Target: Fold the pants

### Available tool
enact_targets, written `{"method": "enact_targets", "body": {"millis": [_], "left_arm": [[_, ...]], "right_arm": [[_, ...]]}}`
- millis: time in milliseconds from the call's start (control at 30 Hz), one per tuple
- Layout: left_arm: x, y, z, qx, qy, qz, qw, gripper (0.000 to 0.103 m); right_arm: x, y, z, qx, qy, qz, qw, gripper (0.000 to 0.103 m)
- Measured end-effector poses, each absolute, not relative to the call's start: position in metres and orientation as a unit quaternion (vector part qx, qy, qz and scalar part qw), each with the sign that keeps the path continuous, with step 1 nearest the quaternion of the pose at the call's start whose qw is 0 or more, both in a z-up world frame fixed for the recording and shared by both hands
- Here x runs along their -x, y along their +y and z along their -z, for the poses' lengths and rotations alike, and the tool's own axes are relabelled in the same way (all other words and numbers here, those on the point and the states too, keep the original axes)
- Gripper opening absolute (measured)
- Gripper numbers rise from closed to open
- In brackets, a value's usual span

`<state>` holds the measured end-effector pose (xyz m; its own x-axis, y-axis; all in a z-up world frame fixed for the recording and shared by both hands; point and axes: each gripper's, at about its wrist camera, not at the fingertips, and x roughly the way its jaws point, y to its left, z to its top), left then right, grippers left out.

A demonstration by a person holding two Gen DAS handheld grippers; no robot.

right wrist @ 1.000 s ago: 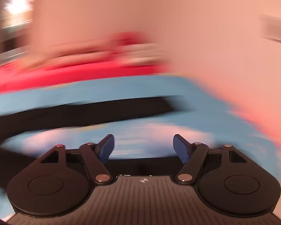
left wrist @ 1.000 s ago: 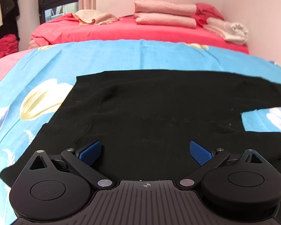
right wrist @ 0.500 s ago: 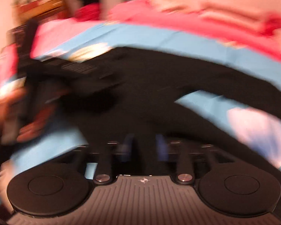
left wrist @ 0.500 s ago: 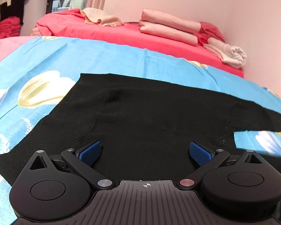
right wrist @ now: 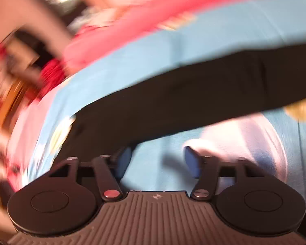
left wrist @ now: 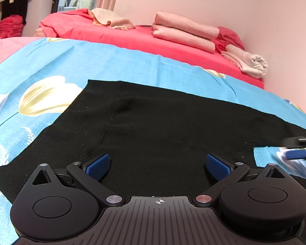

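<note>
Black pants (left wrist: 163, 126) lie flat on a blue flowered sheet (left wrist: 75, 65), waistband at the left, legs running right. My left gripper (left wrist: 158, 167) is open and empty, low over the seat of the pants. My right gripper (right wrist: 156, 162) is open and empty over bare sheet, just below one black pant leg (right wrist: 193, 102); its view is blurred by motion. The right gripper also shows in the left wrist view (left wrist: 299, 149) at the far right edge, by the gap between the legs.
A red bed (left wrist: 132, 34) stands behind, with folded pink blankets (left wrist: 183, 30) and a rolled beige cloth (left wrist: 248, 63). A pink wall (left wrist: 255, 10) is at the right. Hanging clothes and a window are at the far left.
The right gripper has swung fast across the pants and now sits over the sheet between the legs, jaws open. The left gripper has tilted slightly and stays open over the pants.
</note>
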<state>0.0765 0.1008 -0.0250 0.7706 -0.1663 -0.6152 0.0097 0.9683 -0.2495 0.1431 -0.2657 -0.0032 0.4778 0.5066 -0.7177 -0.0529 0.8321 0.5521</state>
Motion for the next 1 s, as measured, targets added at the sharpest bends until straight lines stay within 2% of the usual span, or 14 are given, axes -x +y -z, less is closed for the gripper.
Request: {"method": "enact_targets", "body": {"millis": [100, 133, 167, 233, 367, 500, 567, 633, 733, 833, 900, 1000], "left_arm": [[-0.077, 0.102, 0.025, 0.119, 0.334, 0.048, 0.934, 0.103], [-0.077, 0.102, 0.025, 0.119, 0.334, 0.048, 0.934, 0.103], [-0.077, 0.102, 0.025, 0.118, 0.334, 0.049, 0.934, 0.103], [-0.076, 0.102, 0.025, 0.118, 0.334, 0.049, 0.934, 0.103], [-0.077, 0.102, 0.026, 0.119, 0.334, 0.05, 0.934, 0.103], [-0.077, 0.102, 0.026, 0.119, 0.334, 0.05, 0.934, 0.103], [-0.077, 0.101, 0.025, 0.117, 0.336, 0.05, 0.933, 0.103], [-0.078, 0.103, 0.024, 0.118, 0.342, 0.052, 0.931, 0.103], [-0.077, 0.114, 0.01, 0.156, 0.357, 0.073, 0.918, 0.103], [-0.082, 0.126, -0.008, 0.199, 0.362, 0.075, 0.908, 0.103], [-0.098, 0.129, -0.017, 0.199, 0.37, 0.061, 0.906, 0.103], [-0.13, 0.121, -0.022, 0.18, 0.392, 0.024, 0.902, 0.103]], "right_arm": [[-0.159, -0.273, 0.012, -0.298, 0.456, -0.171, 0.821, 0.051], [-0.163, -0.272, 0.014, -0.299, 0.451, -0.156, 0.826, 0.042], [-0.168, -0.27, 0.016, -0.305, 0.446, -0.148, 0.828, 0.039], [-0.176, -0.269, 0.016, -0.295, 0.43, -0.131, 0.843, 0.008], [-0.186, -0.284, 0.011, -0.294, 0.378, -0.101, 0.872, 0.006], [-0.184, -0.284, 0.019, -0.281, 0.397, -0.11, 0.867, 0.004], [-0.176, -0.284, 0.011, -0.259, 0.413, -0.115, 0.865, 0.009], [-0.166, -0.277, -0.001, -0.232, 0.435, -0.13, 0.86, 0.036], [-0.143, -0.255, -0.025, -0.16, 0.417, -0.187, 0.875, 0.053], [-0.133, -0.223, -0.045, -0.082, 0.364, -0.224, 0.9, 0.071], [-0.137, -0.204, -0.044, -0.058, 0.348, -0.245, 0.903, 0.071], [-0.153, -0.184, -0.025, -0.055, 0.373, -0.264, 0.888, 0.071]]}}
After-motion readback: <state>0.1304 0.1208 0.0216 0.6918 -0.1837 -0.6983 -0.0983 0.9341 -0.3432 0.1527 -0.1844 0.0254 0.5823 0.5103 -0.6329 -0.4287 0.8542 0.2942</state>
